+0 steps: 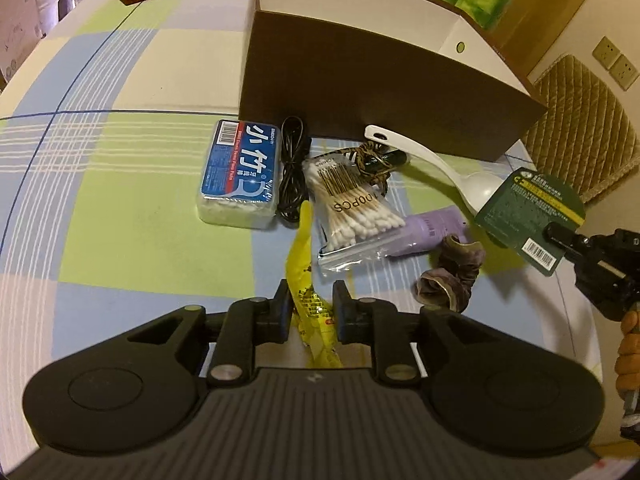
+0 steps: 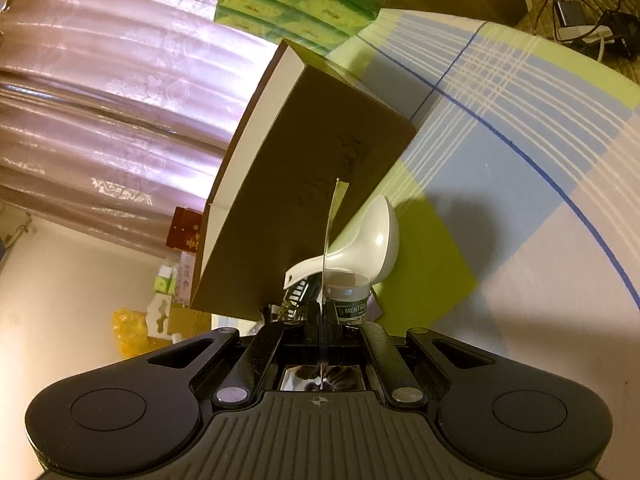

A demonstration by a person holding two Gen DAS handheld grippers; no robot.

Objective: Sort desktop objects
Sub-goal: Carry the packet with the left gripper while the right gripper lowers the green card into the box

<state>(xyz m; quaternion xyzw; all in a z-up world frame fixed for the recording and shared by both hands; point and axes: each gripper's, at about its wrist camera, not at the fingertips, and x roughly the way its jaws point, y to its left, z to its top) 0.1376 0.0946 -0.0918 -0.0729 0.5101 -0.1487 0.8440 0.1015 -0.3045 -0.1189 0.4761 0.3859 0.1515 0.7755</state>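
Right tool (image 1: 554, 236) pinches the green carded pack (image 1: 528, 220), lifted at 3 o'clock of the clutter; next, carry it over the brown box (image 1: 380, 100) at 12 o'clock. Left tool (image 1: 310, 312), spread, straddles the yellow wrapper (image 1: 308, 280) on the bench (image 1: 120, 160).

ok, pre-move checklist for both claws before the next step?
1. Right claw shut on green card pack: ok, lifted clear of the table.
2. Grip depth on pack: not ok, only its edge is pinched.
3. Left claw open around yellow packet: ok, pads either side.
4. Left pads touching packet: cannot tell.
5. Box top open for drop: ok; contents cannot tell.
6. Spoon leaning against the box under the pack's path: not ok, may get knocked.
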